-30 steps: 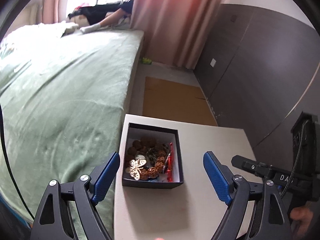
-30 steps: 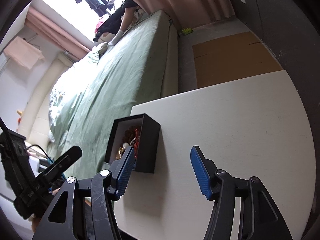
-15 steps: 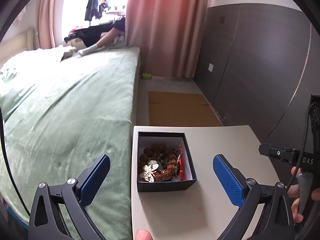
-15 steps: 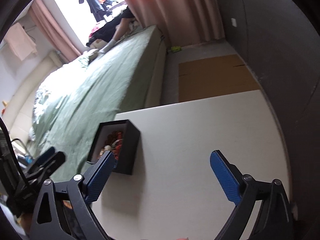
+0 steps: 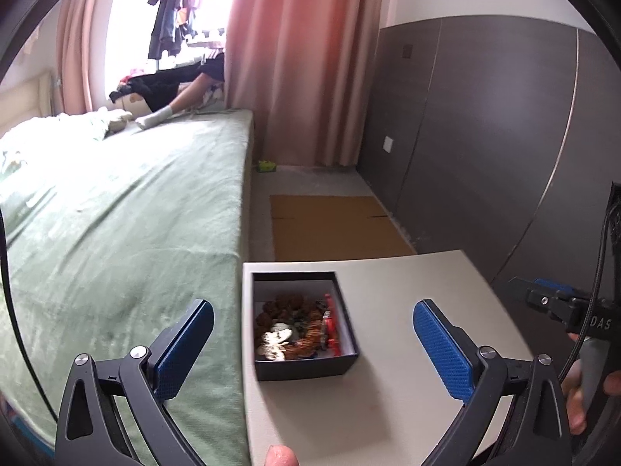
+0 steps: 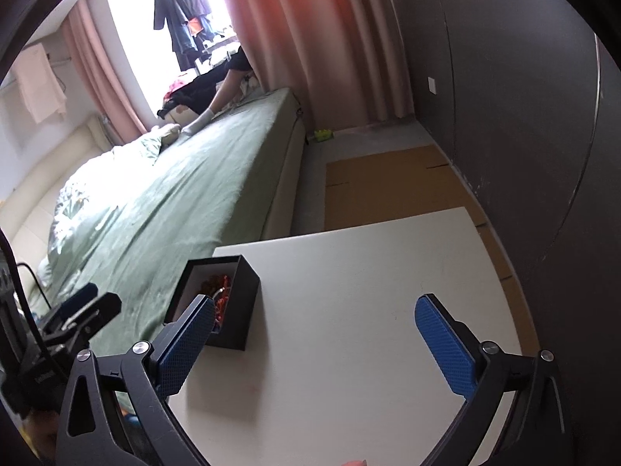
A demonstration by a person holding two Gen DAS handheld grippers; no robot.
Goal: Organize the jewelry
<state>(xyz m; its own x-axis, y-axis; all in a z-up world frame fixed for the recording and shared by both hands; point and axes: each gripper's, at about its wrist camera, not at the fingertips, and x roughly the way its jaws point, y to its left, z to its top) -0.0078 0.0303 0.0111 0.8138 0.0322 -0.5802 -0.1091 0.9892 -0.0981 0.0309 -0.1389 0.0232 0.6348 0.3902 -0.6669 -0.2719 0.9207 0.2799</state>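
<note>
White desk (image 5: 407,291) beside green bed (image 5: 116,213), black jewelry box (image 5: 306,365) lower centre, left gripper (image 5: 310,349) jaws wide open, right gripper (image 6: 314,343) jaws wide open, both empty

Bench (image 5: 407,295): smooth, matt, off-white top; box (image 5: 306,367): matt black card-like walls with a pale lining; jewelry (image 5: 295,326): mixed brown beads, a pale glossy piece and red parts, blurred; left tongs (image 5: 310,349) and right tongs (image 6: 314,343): matt black plastic arms, blue textured pads, bright metal screws; bed (image 5: 128,225): soft green cloth; curtain (image 5: 295,62): pink cloth in folds.
</note>
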